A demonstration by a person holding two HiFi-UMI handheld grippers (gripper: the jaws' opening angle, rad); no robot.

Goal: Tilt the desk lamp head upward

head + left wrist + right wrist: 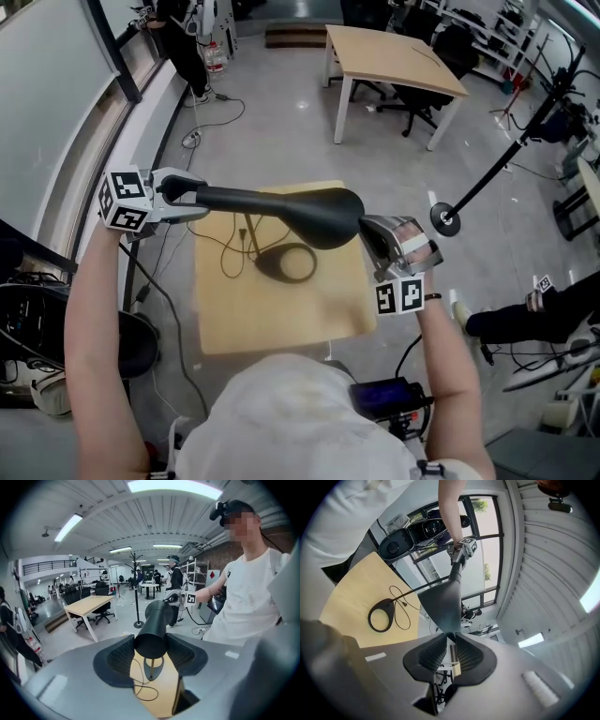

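Both clamped: left tongs (183,197) on stem (234,198), right tongs (373,234) on lamp head (319,214).

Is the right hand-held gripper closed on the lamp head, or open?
Closed: the right hand-held gripper pinches the narrow tip of the lamp head between both pads.

Black lamp head (323,217), light wood table (309,309), black-and-white squared cubes (125,199), floor (281,112) seemingly grey.

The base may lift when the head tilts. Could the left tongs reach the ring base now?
Probably not yet: the left tongs are clamped on the lamp arm, above the ring base. Nothing blocks the way down, but they'd have to let go first.
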